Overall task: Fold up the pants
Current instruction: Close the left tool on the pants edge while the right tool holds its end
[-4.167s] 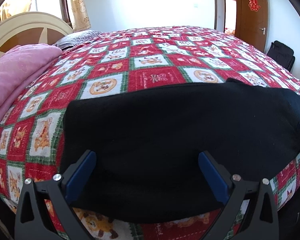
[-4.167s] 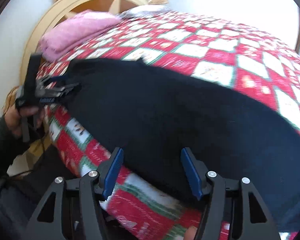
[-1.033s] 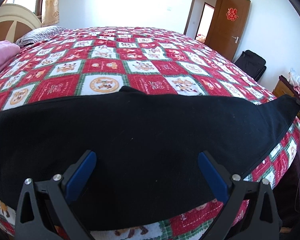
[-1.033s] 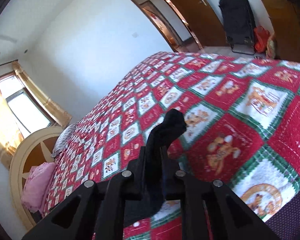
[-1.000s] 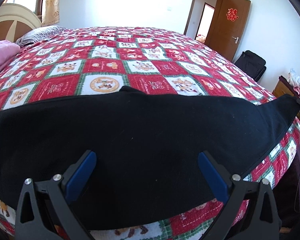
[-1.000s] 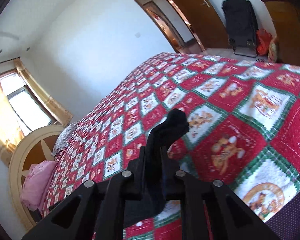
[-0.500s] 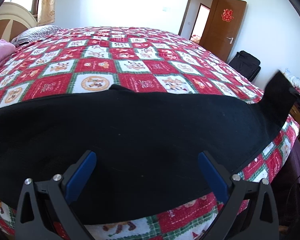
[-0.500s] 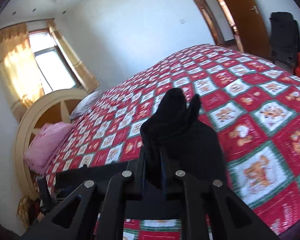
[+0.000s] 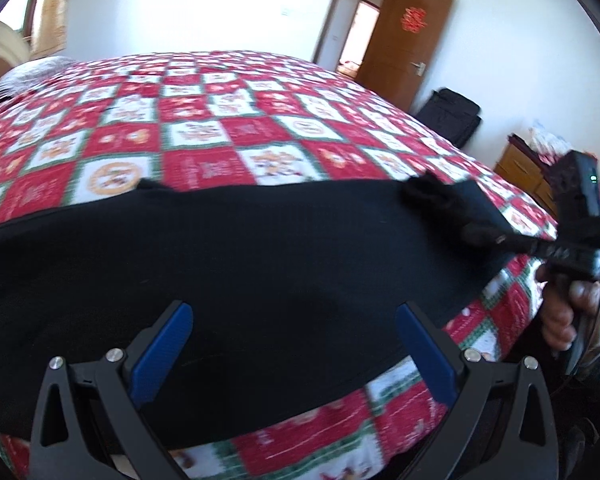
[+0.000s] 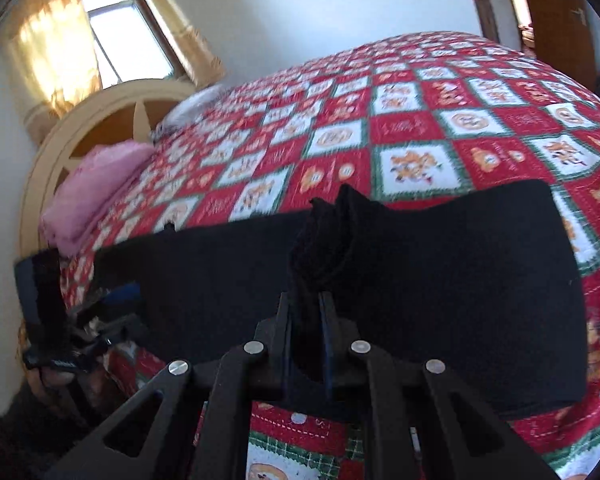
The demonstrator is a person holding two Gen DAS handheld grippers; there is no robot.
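Black pants (image 9: pixel 240 264) lie lengthwise along the near edge of a red, white and green patchwork bedspread (image 9: pixel 204 128). My left gripper (image 9: pixel 296 336) hovers open over their middle, its blue pads (image 9: pixel 164 344) wide apart with only flat cloth below. In this view my right gripper (image 9: pixel 480 236) comes in from the right, shut on a bunched end of the pants, with a hand (image 9: pixel 564 312) holding it. In the right wrist view the right gripper (image 10: pixel 308 312) pinches that bunch of black cloth above the pants (image 10: pixel 440 280). The left gripper (image 10: pixel 116 300) shows at the left.
A folded pink blanket (image 10: pixel 96 192) lies by the cream headboard (image 10: pixel 60 136), with a pillow (image 9: pixel 28 76) beyond it. A brown door (image 9: pixel 404 40), a black bag (image 9: pixel 448 116) and a wooden cabinet (image 9: pixel 520 164) stand past the bed's far right side.
My right gripper has lifted the pants' end and carried it leftward and down over the rest of the pants, doubling the cloth back. The left gripper shifted a little and stayed open.
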